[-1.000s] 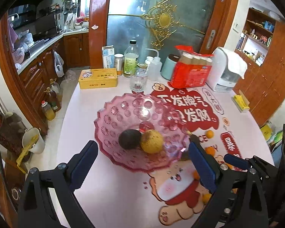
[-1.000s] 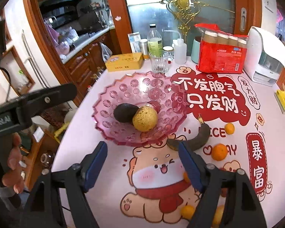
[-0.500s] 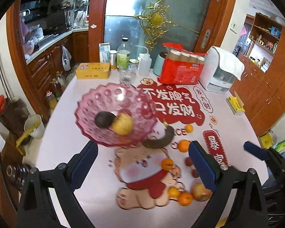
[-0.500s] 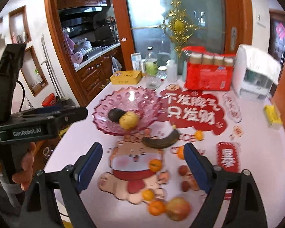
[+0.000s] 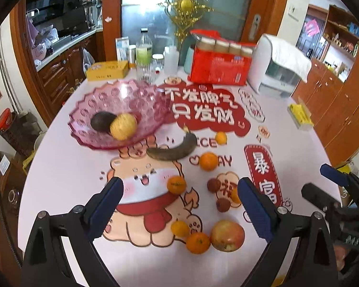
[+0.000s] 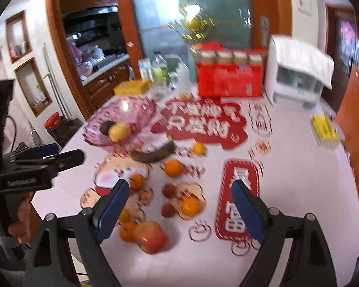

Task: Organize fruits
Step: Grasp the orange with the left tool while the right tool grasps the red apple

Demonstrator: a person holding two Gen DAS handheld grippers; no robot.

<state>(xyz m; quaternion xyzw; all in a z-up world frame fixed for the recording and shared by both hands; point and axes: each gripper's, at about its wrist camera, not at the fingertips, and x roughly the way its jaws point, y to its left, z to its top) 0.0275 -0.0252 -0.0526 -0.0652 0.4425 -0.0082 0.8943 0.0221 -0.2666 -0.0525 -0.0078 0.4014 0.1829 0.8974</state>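
Both claws stood wide and empty: the left claw (image 5: 179, 205) low in its frame over the printed cloth, the right claw (image 6: 177, 211) likewise, its jaws having just been opening with nothing between them. I judged I was between picks, with most fruit not yet sorted. The bowl (image 5: 103, 100), ribbed pink glass at the left of centre, held a dark avocado (image 5: 100, 121) and a rough yellow fruit (image 5: 123, 126). Loose on the cloth lay a blackened, curved banana (image 5: 173, 148), smooth round oranges (image 5: 208, 161), small bumpy lychees (image 5: 213, 185), and a glossy apple (image 5: 227, 236) at the lower right. Next I needed to choose one, likely the apple nearest, centre it and close gently.
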